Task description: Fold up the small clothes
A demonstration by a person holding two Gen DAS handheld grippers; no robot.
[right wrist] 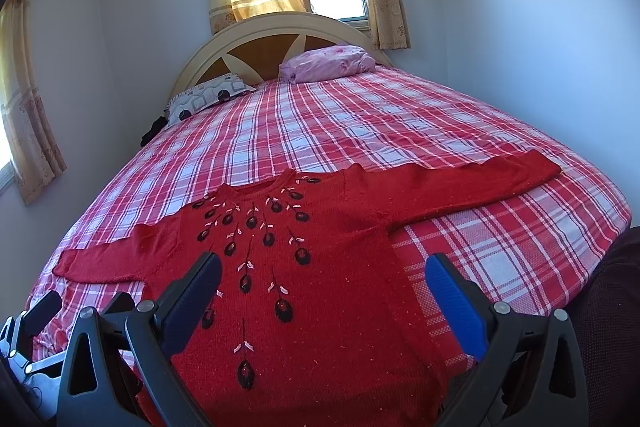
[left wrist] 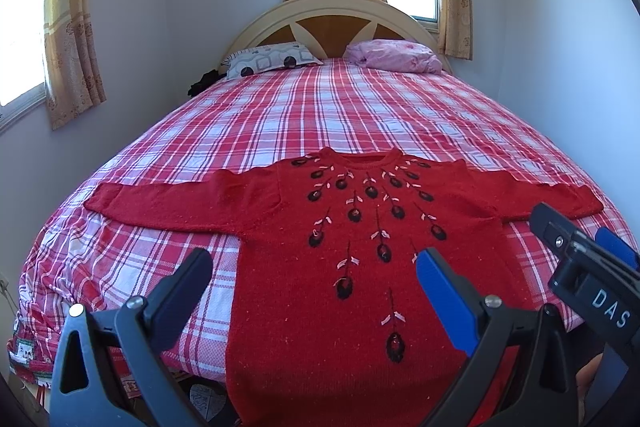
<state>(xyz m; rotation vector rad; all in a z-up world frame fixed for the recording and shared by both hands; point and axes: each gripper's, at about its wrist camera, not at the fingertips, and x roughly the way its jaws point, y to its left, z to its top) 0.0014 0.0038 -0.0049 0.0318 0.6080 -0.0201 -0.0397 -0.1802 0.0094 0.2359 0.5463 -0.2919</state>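
Observation:
A red knitted sweater (left wrist: pixel 332 259) with black and pink embroidery lies flat, front up, on the bed's near end, both sleeves spread sideways; its hem hangs over the front edge. It also shows in the right wrist view (right wrist: pixel 320 267). My left gripper (left wrist: pixel 316 271) is open and empty, held above the sweater's lower left part. My right gripper (right wrist: pixel 324 279) is open and empty above the sweater's lower right part. The right gripper also shows at the right edge of the left wrist view (left wrist: pixel 580 247), and the left gripper shows at the lower left of the right wrist view (right wrist: pixel 60 307).
The bed (left wrist: pixel 320 107) has a red and white plaid sheet. A patterned pillow (left wrist: pixel 272 61) and a pink pillow (left wrist: pixel 396 55) lie by the headboard (left wrist: pixel 328 19). A dark item (left wrist: pixel 204 83) sits at the far left bed edge. Walls and curtained windows surround the bed.

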